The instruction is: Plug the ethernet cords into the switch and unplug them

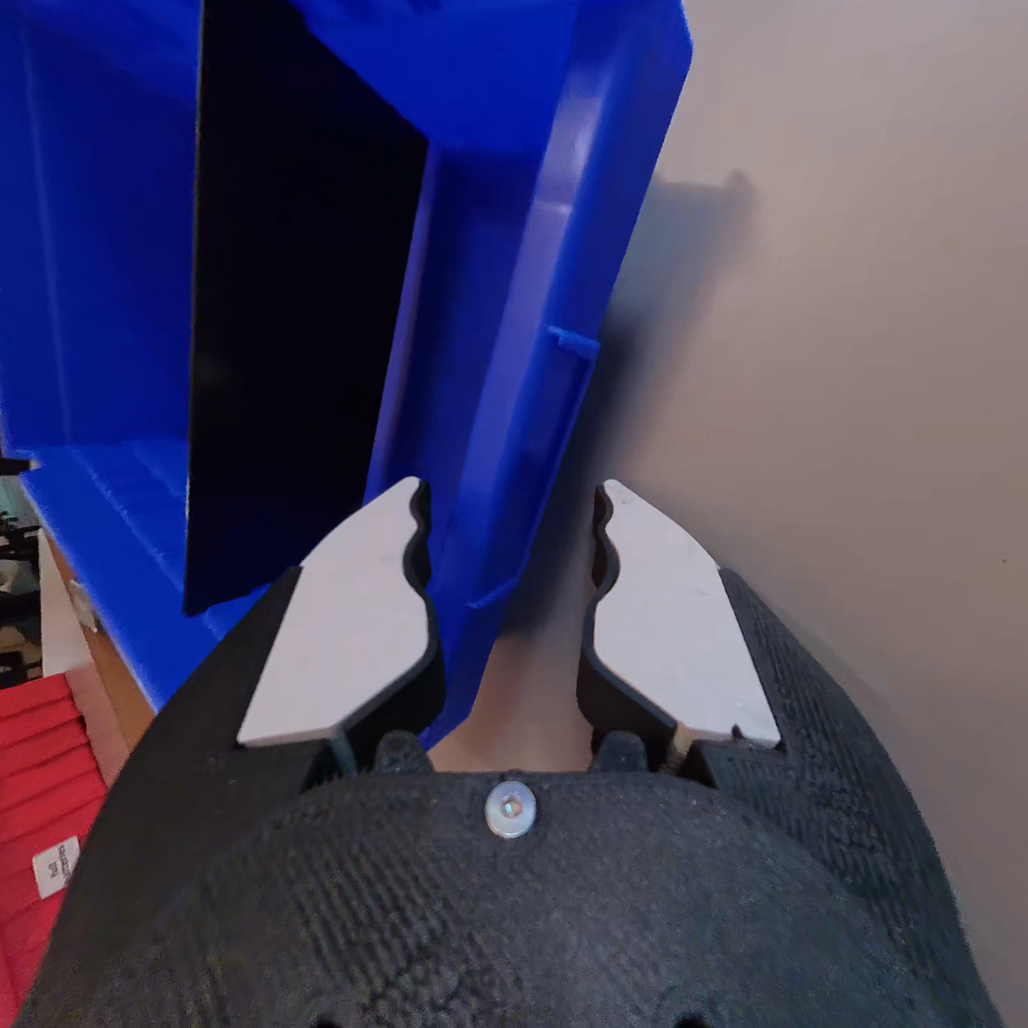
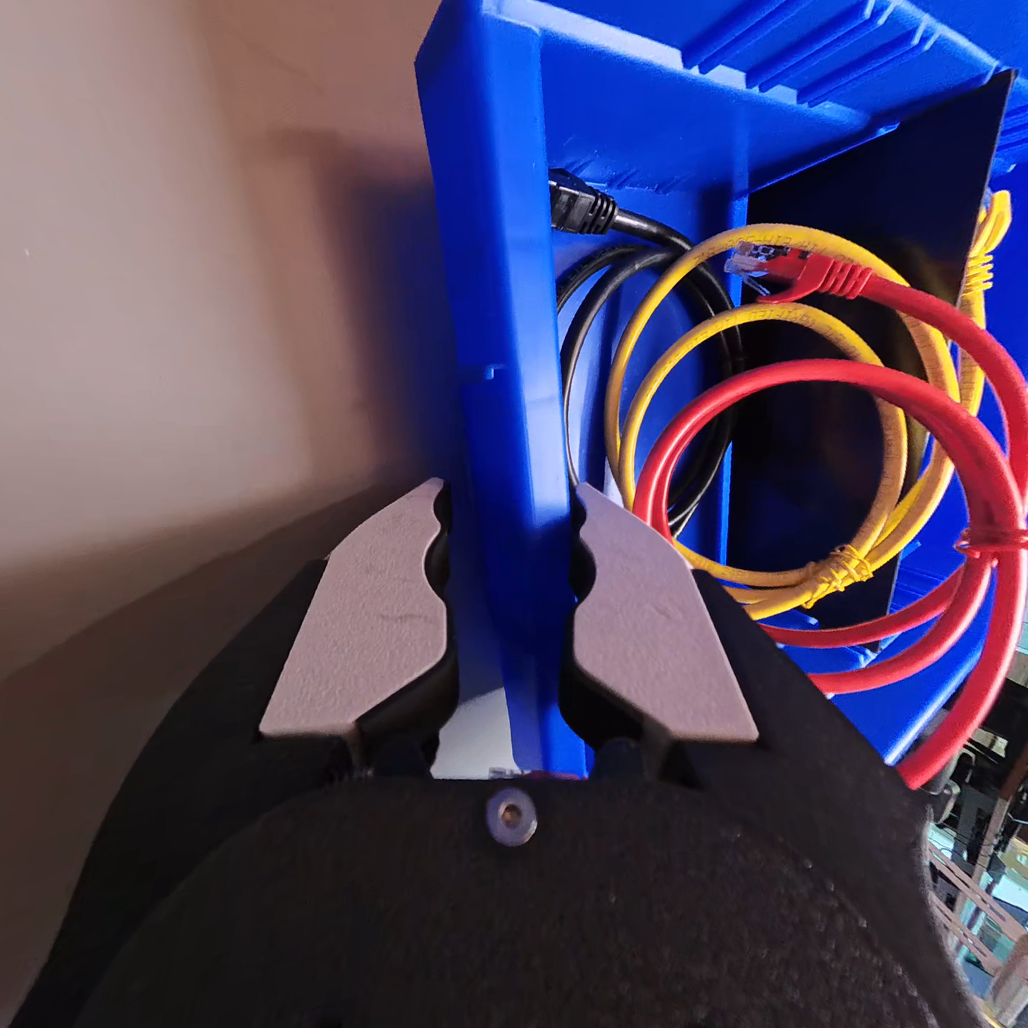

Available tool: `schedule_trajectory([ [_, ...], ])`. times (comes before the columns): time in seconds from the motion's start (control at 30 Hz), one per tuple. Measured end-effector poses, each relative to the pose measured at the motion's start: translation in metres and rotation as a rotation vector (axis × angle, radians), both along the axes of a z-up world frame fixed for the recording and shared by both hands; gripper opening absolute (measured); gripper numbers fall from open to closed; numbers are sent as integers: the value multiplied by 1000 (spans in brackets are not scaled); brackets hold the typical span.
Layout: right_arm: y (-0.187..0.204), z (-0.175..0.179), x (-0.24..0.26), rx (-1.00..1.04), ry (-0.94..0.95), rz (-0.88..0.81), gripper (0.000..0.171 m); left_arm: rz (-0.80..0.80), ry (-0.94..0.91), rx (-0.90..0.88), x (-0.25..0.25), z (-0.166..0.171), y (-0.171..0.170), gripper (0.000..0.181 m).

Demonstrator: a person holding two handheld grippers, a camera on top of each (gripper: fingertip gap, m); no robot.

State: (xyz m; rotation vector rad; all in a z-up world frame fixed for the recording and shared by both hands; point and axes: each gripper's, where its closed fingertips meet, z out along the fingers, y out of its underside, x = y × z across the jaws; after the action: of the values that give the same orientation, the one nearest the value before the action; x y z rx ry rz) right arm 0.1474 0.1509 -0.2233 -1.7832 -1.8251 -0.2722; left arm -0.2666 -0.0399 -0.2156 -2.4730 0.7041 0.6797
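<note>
A blue plastic bin (image 2: 489, 222) holds coiled ethernet cords: a red one (image 2: 834, 378) with a clear plug (image 2: 751, 261), a yellow one (image 2: 656, 334) and a black one (image 2: 639, 222). A black divider panel (image 2: 806, 473) stands inside it. My right gripper (image 2: 509, 489) is shut on the bin's side wall, beside the cords. In the left wrist view my left gripper (image 1: 512, 489) straddles another wall of the bin (image 1: 528, 278), with a gap at its right finger. The compartment left of the divider (image 1: 289, 334) shows no cords. No switch is in view.
A beige surface (image 1: 834, 334) lies beside the bin in both views. A red ribbed item (image 1: 33, 779) with a white tag sits at the lower left of the left wrist view, on a wooden surface (image 1: 111, 684). Cluttered shelving (image 2: 990, 890) shows at the right wrist view's lower right.
</note>
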Motion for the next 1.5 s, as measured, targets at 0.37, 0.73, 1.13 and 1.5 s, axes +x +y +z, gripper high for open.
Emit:
schedule_trajectory([
  [0.37, 2, 1, -1, 63, -40, 40, 30, -113, -17, -109, 10, -10, 19, 32],
  [0.73, -63, 3, -23, 159, -57, 168, 28, -272, 15, -49, 73, -8, 17, 30],
  [1.13, -159, 6, -29, 229, -21, 370, 30, -767, 15, 39, 175, -5, 25, 32],
  [1.5, -170, 101, 49, 38, 936, -219, 39, -565, -803, 263, 240, 65, -16, 46],
])
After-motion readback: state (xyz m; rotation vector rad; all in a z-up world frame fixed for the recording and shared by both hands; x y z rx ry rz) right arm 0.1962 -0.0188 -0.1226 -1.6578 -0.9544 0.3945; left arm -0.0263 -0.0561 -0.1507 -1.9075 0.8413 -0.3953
